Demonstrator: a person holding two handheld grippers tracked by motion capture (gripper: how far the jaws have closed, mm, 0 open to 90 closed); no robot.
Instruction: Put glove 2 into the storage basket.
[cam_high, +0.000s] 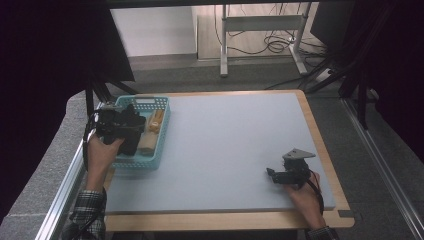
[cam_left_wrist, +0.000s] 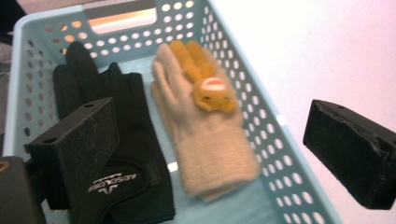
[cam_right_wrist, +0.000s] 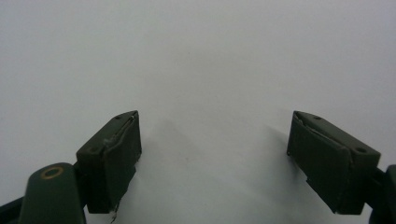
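Observation:
A light blue perforated basket (cam_high: 162, 131) stands at the table's left side. Inside it lie a black glove (cam_left_wrist: 128, 140) on the left and a tan knitted glove (cam_left_wrist: 201, 135) with an orange plush animal (cam_left_wrist: 210, 91) on its back. My left gripper (cam_high: 131, 122) hovers over the basket above the gloves, open, with nothing between its jaws; in the left gripper view my left gripper (cam_left_wrist: 219, 149) has one jaw over the black glove and the other past the basket's right wall. My right gripper (cam_high: 272, 175) rests low over the bare mat at the front right, open and empty (cam_right_wrist: 215, 158).
A grey mat (cam_high: 225, 140) covers most of the wooden table (cam_high: 225, 220). An aluminium rail (cam_high: 65, 190) runs along the left edge. A desk frame with cables (cam_high: 265, 35) stands on the floor beyond the table.

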